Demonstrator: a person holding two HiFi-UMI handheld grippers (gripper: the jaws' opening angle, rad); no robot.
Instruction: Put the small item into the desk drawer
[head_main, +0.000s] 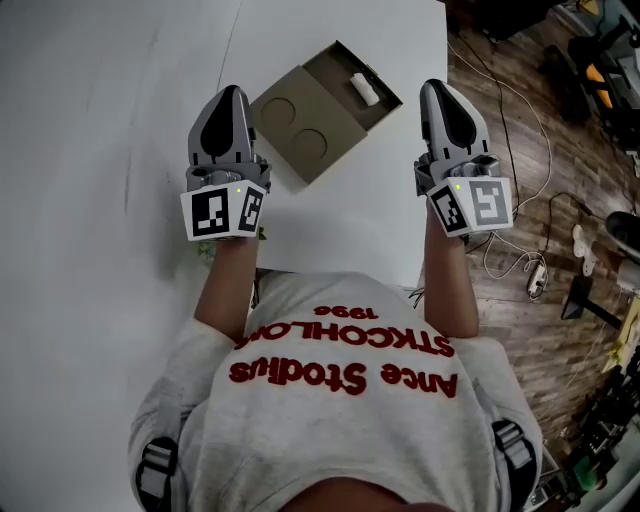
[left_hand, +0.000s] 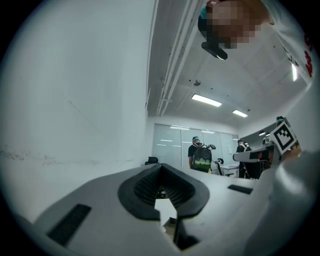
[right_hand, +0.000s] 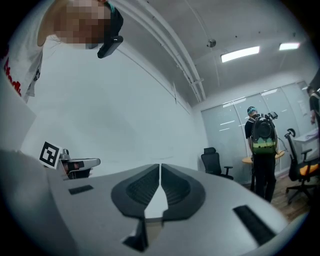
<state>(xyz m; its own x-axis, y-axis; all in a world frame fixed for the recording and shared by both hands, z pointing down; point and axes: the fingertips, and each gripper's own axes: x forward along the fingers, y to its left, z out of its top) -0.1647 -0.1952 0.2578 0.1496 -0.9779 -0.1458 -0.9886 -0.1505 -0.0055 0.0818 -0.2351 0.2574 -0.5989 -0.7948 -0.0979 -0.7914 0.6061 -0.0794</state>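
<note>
A tan desk drawer box (head_main: 300, 128) lies on the white desk (head_main: 110, 110), with two round recesses in its lid. Its drawer (head_main: 340, 68) is pulled out at the far end, and a small white item (head_main: 363, 88) lies inside it. My left gripper (head_main: 231, 93) is raised just left of the box, jaws shut and empty. My right gripper (head_main: 436, 87) is raised right of the drawer at the desk's edge, its pads closed together on nothing. Both gripper views look up at wall and ceiling, showing the left gripper (left_hand: 161, 170) and the right gripper (right_hand: 160, 167) closed.
The desk's right edge (head_main: 446, 60) runs beside my right gripper, with wooden floor, cables (head_main: 530, 250) and equipment beyond. People stand far off by glass partitions (right_hand: 262, 140), near an office chair (right_hand: 212, 160).
</note>
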